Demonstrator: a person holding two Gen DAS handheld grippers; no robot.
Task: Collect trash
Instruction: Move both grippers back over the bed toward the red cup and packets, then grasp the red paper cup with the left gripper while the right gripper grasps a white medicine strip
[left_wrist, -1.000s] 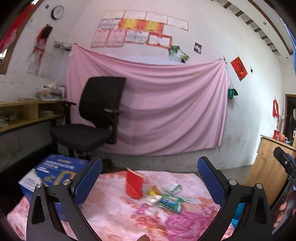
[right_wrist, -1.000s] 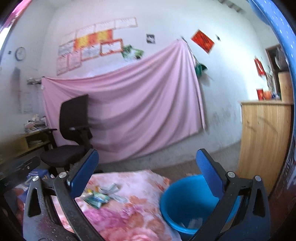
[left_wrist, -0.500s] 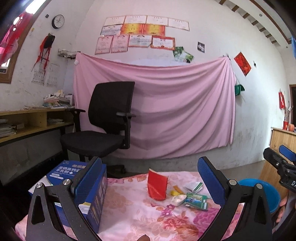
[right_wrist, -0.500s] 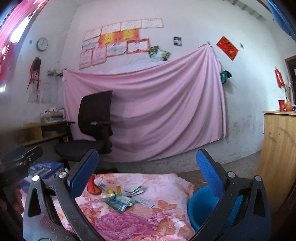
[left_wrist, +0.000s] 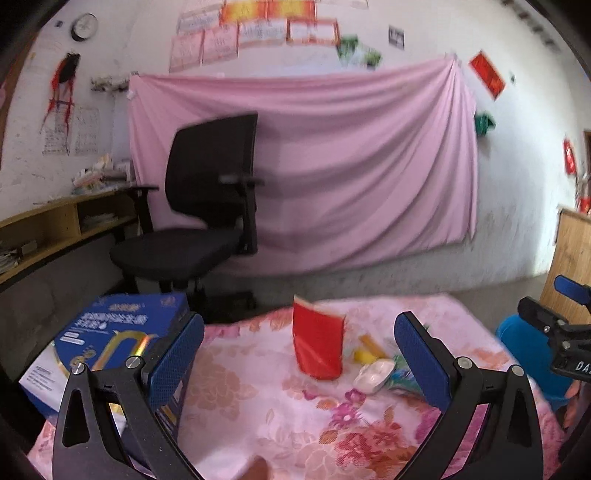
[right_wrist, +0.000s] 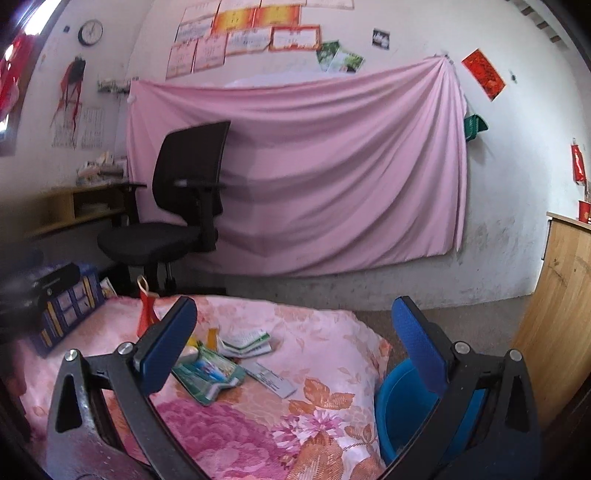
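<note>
Now I've swung both grippers, left (left_wrist: 299, 354) and right (right_wrist: 293, 345), fingers released, back toward the trash (right_wrist: 207, 373) just ahead of them, bucket (right_wrist: 402, 410) by the right fingers.

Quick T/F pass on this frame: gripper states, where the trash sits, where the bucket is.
1. Both the left gripper and right gripper are open and hold nothing. True.
2. The red packet lies flat on the cloth. False: it stands upright.
3. The blue bucket sits on the tabletop among the trash. False: it is beside the table's right edge, lower down.
4. A blue box sits at the table's left end. True.
5. The green packet is in the bucket. False: it lies on the floral cloth.
</note>
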